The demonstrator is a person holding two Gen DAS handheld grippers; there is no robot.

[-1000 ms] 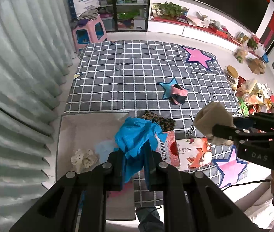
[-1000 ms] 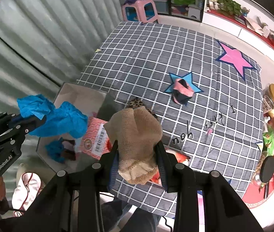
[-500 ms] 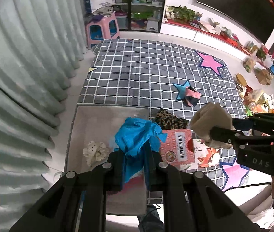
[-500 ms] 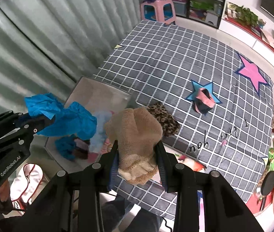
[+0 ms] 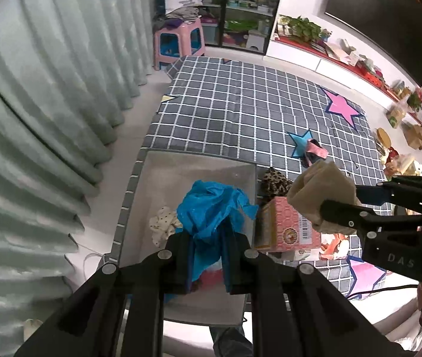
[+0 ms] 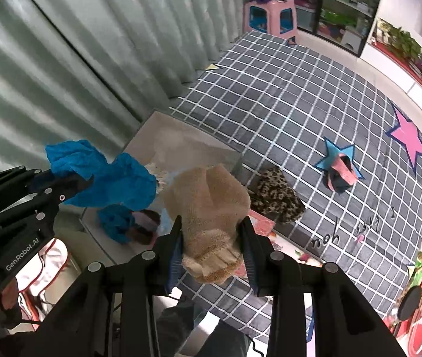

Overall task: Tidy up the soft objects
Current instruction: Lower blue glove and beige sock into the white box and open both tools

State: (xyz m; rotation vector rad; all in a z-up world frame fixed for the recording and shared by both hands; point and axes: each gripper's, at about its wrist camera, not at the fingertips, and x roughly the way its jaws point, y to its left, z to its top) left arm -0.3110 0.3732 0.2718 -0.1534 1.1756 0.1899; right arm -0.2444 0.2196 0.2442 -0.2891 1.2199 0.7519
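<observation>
Soft objects lie around a shallow grey box (image 5: 157, 178) at the near left edge of the grid-patterned mat (image 5: 240, 113), and two are held up over it. From the left wrist, the left gripper (image 5: 208, 263) is clamped on a crumpled blue cloth (image 5: 211, 208) that hangs above the box; beneath it lies a spotted cream cloth (image 5: 163, 226). Only this view shows the face of the pink carton (image 5: 285, 226), with its barcode label, standing just right of the box. Only the right wrist view shows the small blue bundle (image 6: 114, 223) and a brown-and-pink piece (image 6: 145, 226) at the near end of the box, hidden from the other camera by the blue cloth. There, the right gripper (image 6: 211, 253) is closed tight on a tan knitted sock (image 6: 211, 208), held in the air near the box's right wall and above the carton. Just beyond, a leopard-print piece (image 6: 276, 196) lies on the mat beside the box. Further out, a pink-and-dark piece (image 6: 342, 172) rests on a blue star. At the far end stands a pink stool (image 5: 178, 41).
</observation>
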